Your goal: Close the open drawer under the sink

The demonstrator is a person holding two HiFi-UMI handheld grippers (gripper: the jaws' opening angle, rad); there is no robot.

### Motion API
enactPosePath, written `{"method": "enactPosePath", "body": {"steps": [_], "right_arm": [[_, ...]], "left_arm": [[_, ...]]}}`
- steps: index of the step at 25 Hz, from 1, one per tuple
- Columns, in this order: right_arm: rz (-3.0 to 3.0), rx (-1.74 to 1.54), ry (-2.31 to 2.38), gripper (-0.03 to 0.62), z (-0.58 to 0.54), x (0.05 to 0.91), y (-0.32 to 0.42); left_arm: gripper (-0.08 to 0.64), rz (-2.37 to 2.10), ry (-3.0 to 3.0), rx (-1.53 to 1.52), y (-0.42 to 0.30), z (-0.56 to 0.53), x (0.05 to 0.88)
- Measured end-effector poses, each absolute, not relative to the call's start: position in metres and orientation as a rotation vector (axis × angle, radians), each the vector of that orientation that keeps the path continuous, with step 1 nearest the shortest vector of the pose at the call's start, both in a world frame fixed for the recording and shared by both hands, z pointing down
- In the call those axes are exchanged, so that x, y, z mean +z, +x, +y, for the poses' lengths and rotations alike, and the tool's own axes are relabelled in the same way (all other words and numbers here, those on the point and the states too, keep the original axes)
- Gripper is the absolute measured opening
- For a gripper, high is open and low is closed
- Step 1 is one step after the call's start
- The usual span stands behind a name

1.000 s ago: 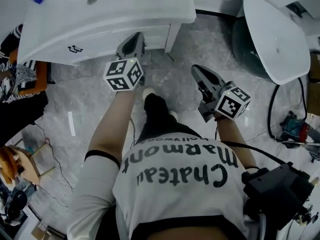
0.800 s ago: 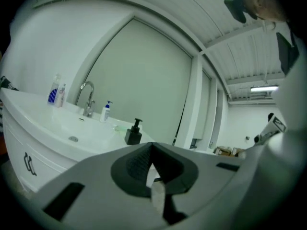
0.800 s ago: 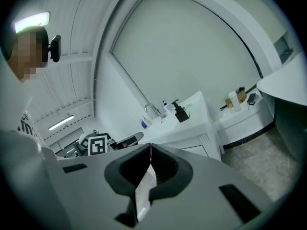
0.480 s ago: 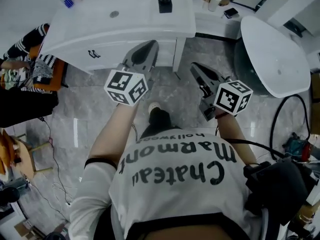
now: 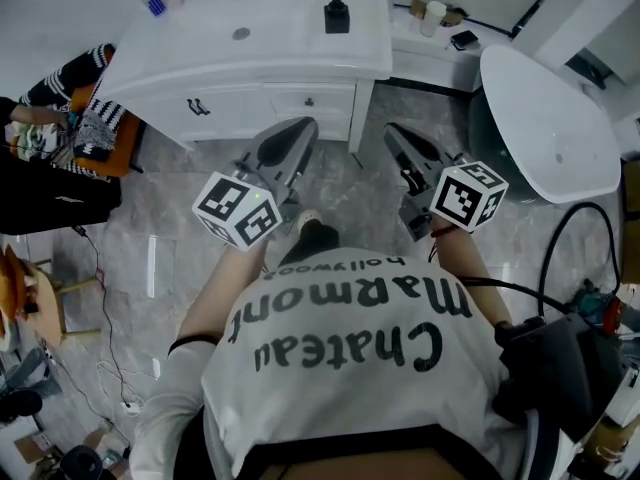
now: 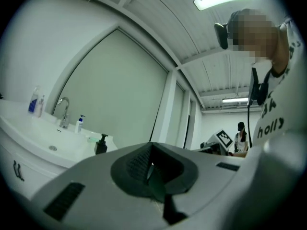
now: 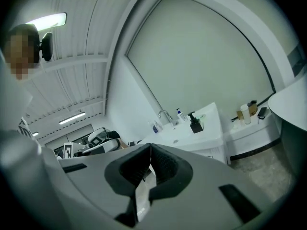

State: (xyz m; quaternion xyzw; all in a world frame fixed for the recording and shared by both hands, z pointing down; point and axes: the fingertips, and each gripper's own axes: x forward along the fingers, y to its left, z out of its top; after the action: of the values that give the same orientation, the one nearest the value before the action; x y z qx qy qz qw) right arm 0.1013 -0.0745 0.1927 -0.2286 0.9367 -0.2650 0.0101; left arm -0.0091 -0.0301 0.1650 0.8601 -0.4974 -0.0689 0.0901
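Lifting away, the grey plastic left gripper (image 5: 298, 128) and right gripper (image 5: 396, 134) are both squeezed tight on nothing. The white wooden drawer (image 5: 300, 100) under the sink looks pushed in, so the job seems done.

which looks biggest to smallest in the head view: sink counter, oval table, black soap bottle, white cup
1. sink counter
2. oval table
3. black soap bottle
4. white cup
The bottle and cup look close in size, so their order is unsure.

Head view looks steeply down; both gripper views share the sink (image 5: 280, 48).
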Motion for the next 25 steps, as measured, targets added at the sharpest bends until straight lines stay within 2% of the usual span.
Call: {"method": "enactPosePath", "body": {"steps": [10,25], "right_arm": [[3.018,-0.786,-0.788,0.012,-0.068,0.212,0.107],[3.057,-0.844,-0.836,0.012,-0.053,0.241,0.114]], "left_arm": [[0.009,-1.549,2.418,-0.120,-0.034,0.004,0.204],[0.009,-1.514,2.393,-0.093,-0.024,0.017,0.217]]}}
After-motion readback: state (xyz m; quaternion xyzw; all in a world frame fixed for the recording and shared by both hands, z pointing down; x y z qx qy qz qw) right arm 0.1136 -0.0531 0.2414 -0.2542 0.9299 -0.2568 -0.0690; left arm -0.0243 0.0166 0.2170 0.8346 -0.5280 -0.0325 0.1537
